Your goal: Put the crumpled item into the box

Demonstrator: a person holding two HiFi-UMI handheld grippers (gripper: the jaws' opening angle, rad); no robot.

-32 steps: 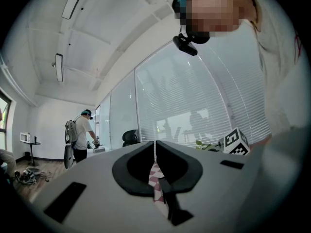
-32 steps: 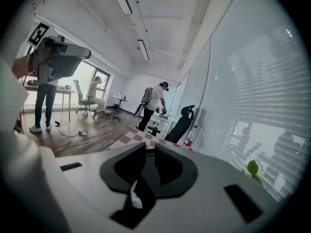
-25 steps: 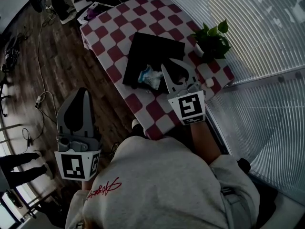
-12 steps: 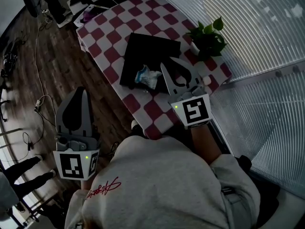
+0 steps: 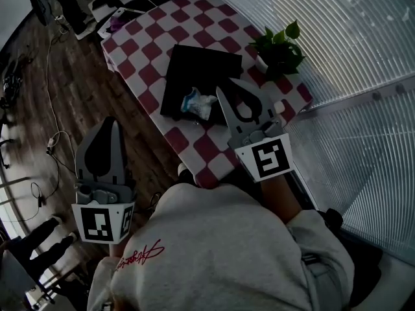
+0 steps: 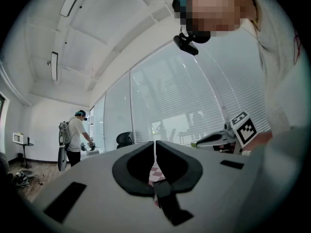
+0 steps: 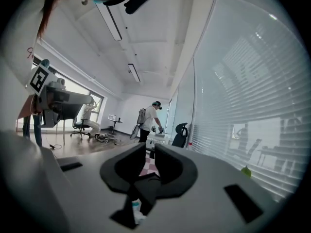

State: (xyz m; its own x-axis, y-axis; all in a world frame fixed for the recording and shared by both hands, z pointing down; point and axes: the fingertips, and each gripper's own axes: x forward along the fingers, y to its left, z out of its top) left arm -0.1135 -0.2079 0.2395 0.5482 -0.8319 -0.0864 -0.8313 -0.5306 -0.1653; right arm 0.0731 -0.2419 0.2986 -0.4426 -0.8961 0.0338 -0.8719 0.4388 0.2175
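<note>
- White-and-blue crumpled item (image 5: 198, 102) lies at the near end of a flat black box (image 5: 202, 67) on a red-and-white checked table (image 5: 146, 41). The head view does not settle whether the wad sits wholly inside the rim or rides over the near edge.
- Just right of the wad, the right gripper (image 5: 224, 87) hovers over the table with its tips pointing far and a little left. The item lies alongside its left jaw, slightly nearer than the tips, close but seemingly not touching.
- In the right gripper view, the right gripper (image 7: 150, 147) shows its jaws a narrow way apart. Only checked cloth and a dark edge show in the gap, and nothing is gripped. A white-and-teal scrap (image 7: 136, 213), probably the wad, peeks through the slot low in the gripper's body.
- Well to the left, the left gripper (image 5: 111, 120) hangs off the table, over the wooden floor (image 5: 71, 89). In its own view, the left gripper (image 6: 154, 142) has its jaws pressed together to a hairline, holding nothing.
- By a wide margin, the right gripper is the nearer of the two to the wad.
- The wad is a lumpy bundle, a touch wider left to right, with no strong long axis, so grip angle likely matters little.
- The scene fits two readings: parted jaws closing in on a wad resting at the box's edge, or jaws that have just let it go there.
- A potted plant (image 5: 279, 47) stands at the table's right edge, right of the gripper and away from the wad.
</note>
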